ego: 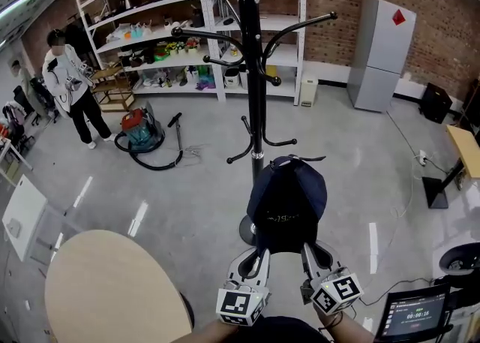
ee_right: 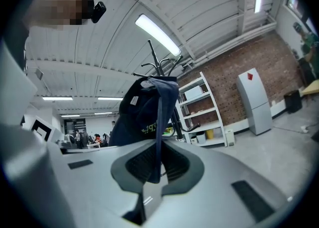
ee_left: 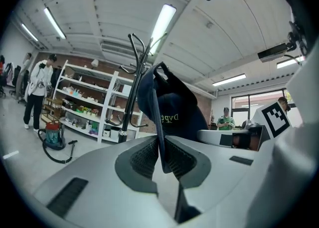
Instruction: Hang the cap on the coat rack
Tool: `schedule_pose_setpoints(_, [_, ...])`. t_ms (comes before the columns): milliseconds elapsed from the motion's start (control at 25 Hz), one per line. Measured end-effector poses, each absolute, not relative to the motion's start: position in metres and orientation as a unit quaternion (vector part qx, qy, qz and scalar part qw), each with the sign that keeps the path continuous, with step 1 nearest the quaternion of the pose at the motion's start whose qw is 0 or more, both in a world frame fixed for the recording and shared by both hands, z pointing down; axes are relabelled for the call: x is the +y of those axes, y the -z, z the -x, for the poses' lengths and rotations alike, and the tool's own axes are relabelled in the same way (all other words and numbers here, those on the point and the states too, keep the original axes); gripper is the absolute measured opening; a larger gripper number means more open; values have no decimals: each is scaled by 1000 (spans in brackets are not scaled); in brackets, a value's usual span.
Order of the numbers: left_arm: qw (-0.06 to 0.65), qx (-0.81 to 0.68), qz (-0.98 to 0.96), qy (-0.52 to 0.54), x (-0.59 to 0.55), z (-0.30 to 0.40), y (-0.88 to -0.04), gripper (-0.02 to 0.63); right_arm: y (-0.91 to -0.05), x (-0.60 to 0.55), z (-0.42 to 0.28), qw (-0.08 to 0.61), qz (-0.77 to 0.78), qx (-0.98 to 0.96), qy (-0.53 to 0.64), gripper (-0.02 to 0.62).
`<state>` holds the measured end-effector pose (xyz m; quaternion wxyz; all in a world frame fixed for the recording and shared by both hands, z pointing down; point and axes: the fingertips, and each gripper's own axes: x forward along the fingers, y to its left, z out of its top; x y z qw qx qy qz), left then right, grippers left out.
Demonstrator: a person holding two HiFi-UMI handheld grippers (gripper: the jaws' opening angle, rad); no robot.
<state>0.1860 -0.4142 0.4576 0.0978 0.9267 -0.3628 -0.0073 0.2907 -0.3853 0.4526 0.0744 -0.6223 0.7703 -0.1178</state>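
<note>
Steadily, with left gripper (ego: pixel 259 257) and right gripper (ego: pixel 310 253) both clamped on the navy fabric cap (ego: pixel 287 197), raise it level onto the black metal coat rack (ego: pixel 256 71).

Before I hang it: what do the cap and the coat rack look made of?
The cap: dark navy fabric, matte, likely cotton; its edge creases softly. The coat rack: thin black pole and curved hooks with a slight sheen, probably painted metal.
</note>
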Motion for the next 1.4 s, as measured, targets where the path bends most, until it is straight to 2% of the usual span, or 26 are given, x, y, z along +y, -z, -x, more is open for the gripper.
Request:
schedule_pose_setpoints(640, [73,-338,-937,54,-485,-200,-405,32,-399,-451,-303,85,637,764,63,23])
schedule_pose_setpoints(1400, [34,-441,-895,53,-581,-239,-384,32,-385,-572,-348,124,541,829,62,21])
